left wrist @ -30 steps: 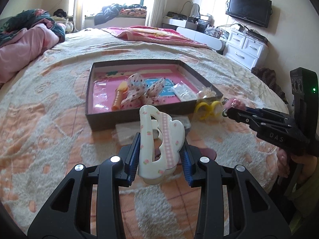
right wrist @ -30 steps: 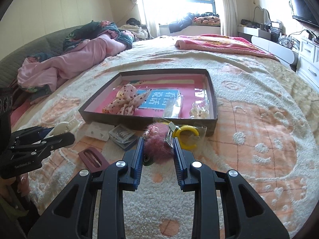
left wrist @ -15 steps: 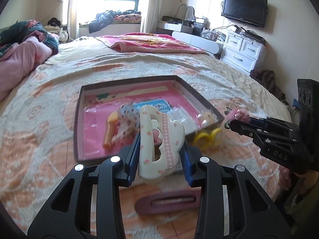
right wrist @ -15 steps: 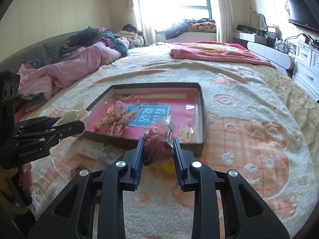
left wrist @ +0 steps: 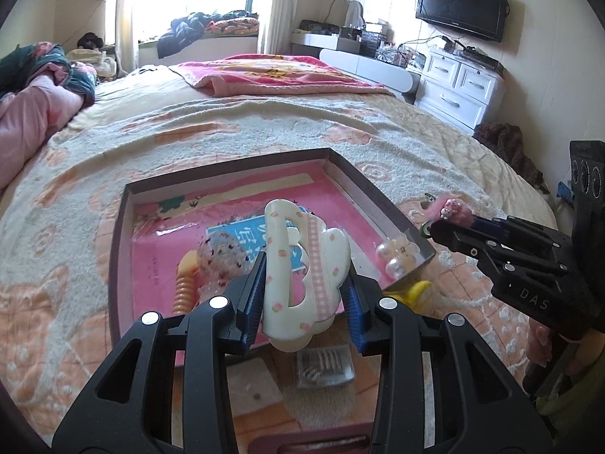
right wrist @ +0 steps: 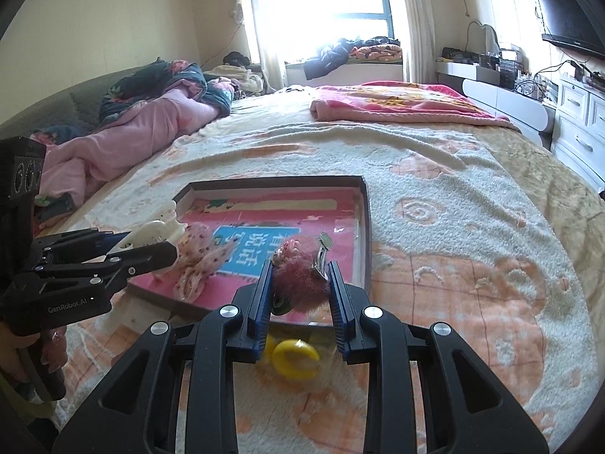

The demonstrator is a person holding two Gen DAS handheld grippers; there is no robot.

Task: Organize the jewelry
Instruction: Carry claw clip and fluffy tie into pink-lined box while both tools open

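Note:
My left gripper (left wrist: 304,297) is shut on a white claw hair clip (left wrist: 302,272) with pink print, held above the near edge of the shallow pink-lined box (left wrist: 121,227). My right gripper (right wrist: 300,291) is shut on a fluffy pink hair clip (right wrist: 300,280) with a metal clasp, held over the box's near right corner (right wrist: 365,249). Each gripper shows in the other's view: the right one (left wrist: 435,227) and the left one (right wrist: 166,246). In the box lie a dotted bow (right wrist: 200,261), an orange coil (left wrist: 183,291) and pearl beads (left wrist: 395,257).
On the bedspread before the box lie yellow rings (right wrist: 295,353), a small packet of pins (left wrist: 325,365), a white card (left wrist: 251,387) and a maroon hair clip (left wrist: 317,440). Pink bedding (right wrist: 124,140) lies far left; white drawers (left wrist: 457,87) stand at the right wall.
Both grippers have risen and moved forward over the box's near edge, each still holding its clip. The items on the bedspread now lie below and behind the fingertips.

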